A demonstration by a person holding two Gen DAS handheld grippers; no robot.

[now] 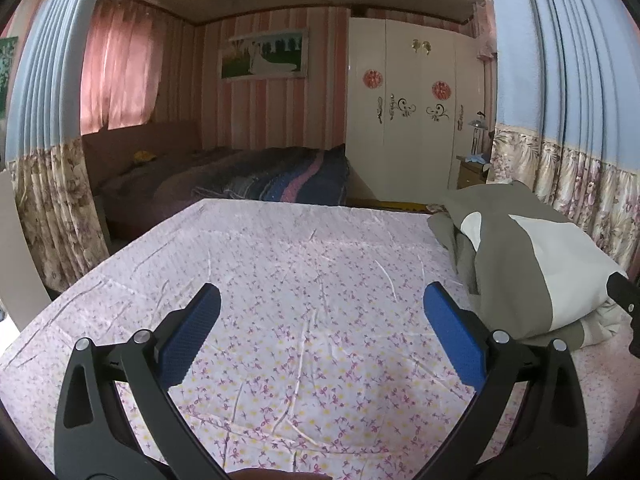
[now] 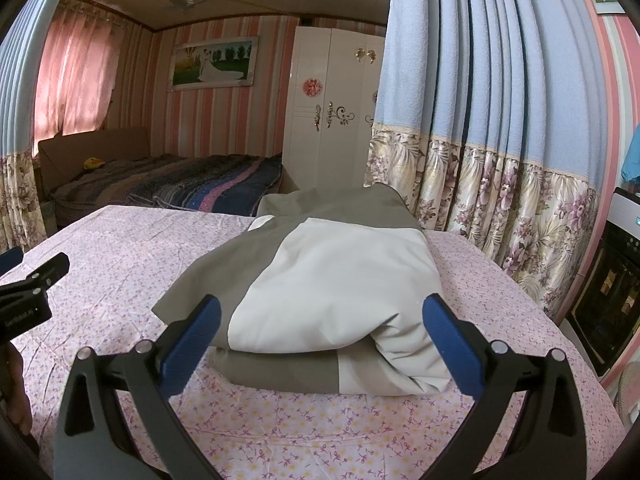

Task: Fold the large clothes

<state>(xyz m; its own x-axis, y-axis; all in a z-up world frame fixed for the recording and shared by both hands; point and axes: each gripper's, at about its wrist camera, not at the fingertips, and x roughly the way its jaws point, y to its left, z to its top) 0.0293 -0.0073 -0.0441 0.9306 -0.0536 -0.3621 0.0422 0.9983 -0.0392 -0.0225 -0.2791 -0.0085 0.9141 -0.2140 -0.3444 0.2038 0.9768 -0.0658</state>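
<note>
A large olive-green and off-white garment lies folded into a thick bundle on the floral sheet. My right gripper is open, its blue pads on either side of the bundle's near edge, holding nothing. The same garment lies at the right in the left wrist view. My left gripper is open over bare sheet, left of the bundle, with nothing between its pads. Part of the left gripper shows at the left edge of the right wrist view; a bit of the right gripper shows at the right edge of the left wrist view.
Blue and floral curtains hang close on the right and another curtain on the left. Beyond the surface stand a bed with a striped blanket and a white wardrobe. A dark appliance sits at far right.
</note>
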